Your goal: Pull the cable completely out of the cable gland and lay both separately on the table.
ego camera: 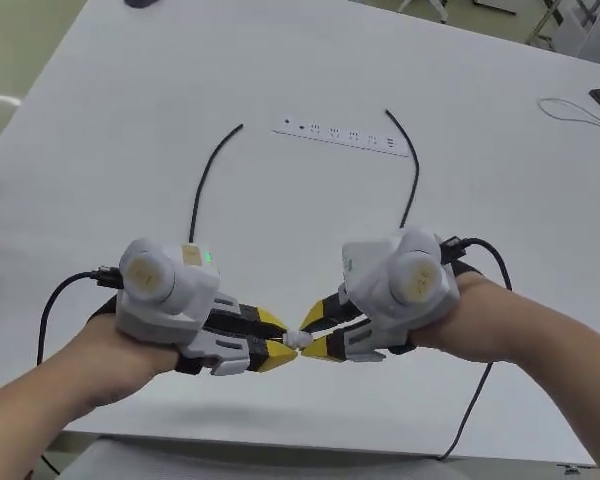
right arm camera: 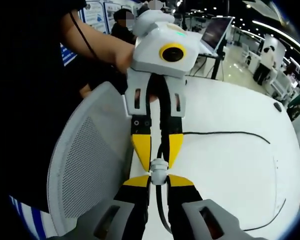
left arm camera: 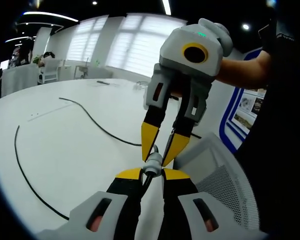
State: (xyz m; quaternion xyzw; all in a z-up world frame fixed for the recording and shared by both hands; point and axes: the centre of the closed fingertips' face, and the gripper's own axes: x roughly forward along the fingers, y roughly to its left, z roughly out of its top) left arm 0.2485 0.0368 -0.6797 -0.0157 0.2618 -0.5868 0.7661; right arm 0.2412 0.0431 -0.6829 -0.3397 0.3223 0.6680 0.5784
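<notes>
Forearms come in from the near side, a gripper in each hand, the tips meeting nose to nose low over the near edge of the table [ego camera: 280, 60]. At the left, the left gripper [ego camera: 283, 352] has its jaws drawn narrow about the small white gland [ego camera: 298, 340]. The right gripper [ego camera: 316, 344] is just as narrow. In the right gripper view the black cable [right arm camera: 161, 210] runs back between that gripper's jaws, so I judge it pinches the cable right at the gland's end, though the exact bite is hard to tell. With the cable through the gland, nothing is separated yet.

Both pairs of tips crowd one tiny part, so a pull may slip them off, or drag the gland along if it grips tight. So close to the table's near edge, a freed gland could drop to the floor. A skewed pull could kink the cable.

Farther out lie two loose black leads, one left [ego camera: 198, 185] and one right [ego camera: 412, 170], with a white power strip [ego camera: 345, 135] beyond. As for containers, the gland is the one holder, with the cable in it
</notes>
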